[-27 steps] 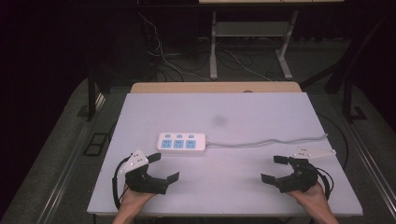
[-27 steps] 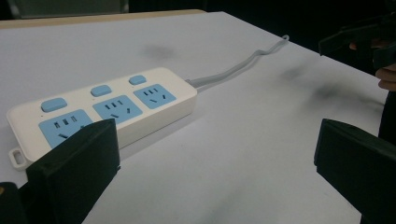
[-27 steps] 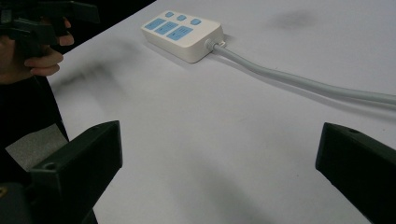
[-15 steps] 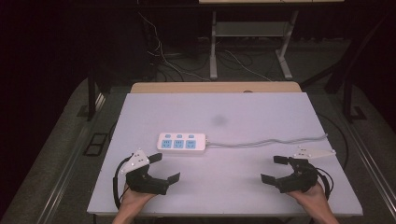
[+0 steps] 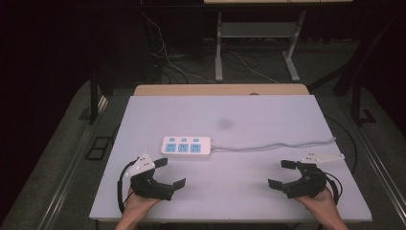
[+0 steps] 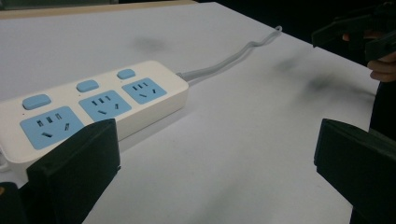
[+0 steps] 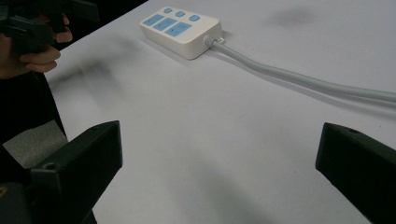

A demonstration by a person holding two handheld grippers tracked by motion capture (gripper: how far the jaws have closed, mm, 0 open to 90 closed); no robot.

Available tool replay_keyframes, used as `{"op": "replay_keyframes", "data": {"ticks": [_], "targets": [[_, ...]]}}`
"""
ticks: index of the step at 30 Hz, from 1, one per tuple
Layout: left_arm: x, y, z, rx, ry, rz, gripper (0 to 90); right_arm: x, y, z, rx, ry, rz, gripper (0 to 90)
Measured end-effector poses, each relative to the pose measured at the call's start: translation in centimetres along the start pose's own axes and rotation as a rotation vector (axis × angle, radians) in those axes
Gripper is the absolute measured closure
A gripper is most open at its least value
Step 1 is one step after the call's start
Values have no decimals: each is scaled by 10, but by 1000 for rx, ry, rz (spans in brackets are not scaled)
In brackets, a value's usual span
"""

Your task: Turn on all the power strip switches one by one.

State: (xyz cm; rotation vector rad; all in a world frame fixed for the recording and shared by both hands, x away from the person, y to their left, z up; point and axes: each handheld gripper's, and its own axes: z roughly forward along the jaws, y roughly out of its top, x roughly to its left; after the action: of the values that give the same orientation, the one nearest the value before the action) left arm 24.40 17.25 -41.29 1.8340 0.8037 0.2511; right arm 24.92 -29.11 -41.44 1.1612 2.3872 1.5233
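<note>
The power strip (image 5: 186, 147) lies flat near the middle of the worktop (image 5: 268, 120), its cord (image 5: 277, 145) running off to the right. The left hand-held gripper (image 5: 172, 173) rests just before it, jaws spread wide and empty. The right hand-held gripper (image 5: 281, 174) sits well apart, likewise spread and empty

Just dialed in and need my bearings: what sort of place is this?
Probably a lab or recording workspace: a bare white table holding a power strip, dark surroundings, and loose cables on the floor behind.
</note>
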Motion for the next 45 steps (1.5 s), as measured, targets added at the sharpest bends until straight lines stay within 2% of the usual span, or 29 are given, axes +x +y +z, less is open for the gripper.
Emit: {"op": "replay_keyframes", "data": {"ticks": [4,9,24,45], "targets": [[0,1,1,19,-4,0,0,0,0,0,4,-4,-2,4],[3,4,0,31,-12,-22,0,-1,0,0,5,-6,0,4],[11,23,0,89,-6,-24,0,-1,-1,0,7,-13,-3,4],[32,55,-8,182,17,-2,0,-1,-1,-1,2,-16,-3,4]]}}
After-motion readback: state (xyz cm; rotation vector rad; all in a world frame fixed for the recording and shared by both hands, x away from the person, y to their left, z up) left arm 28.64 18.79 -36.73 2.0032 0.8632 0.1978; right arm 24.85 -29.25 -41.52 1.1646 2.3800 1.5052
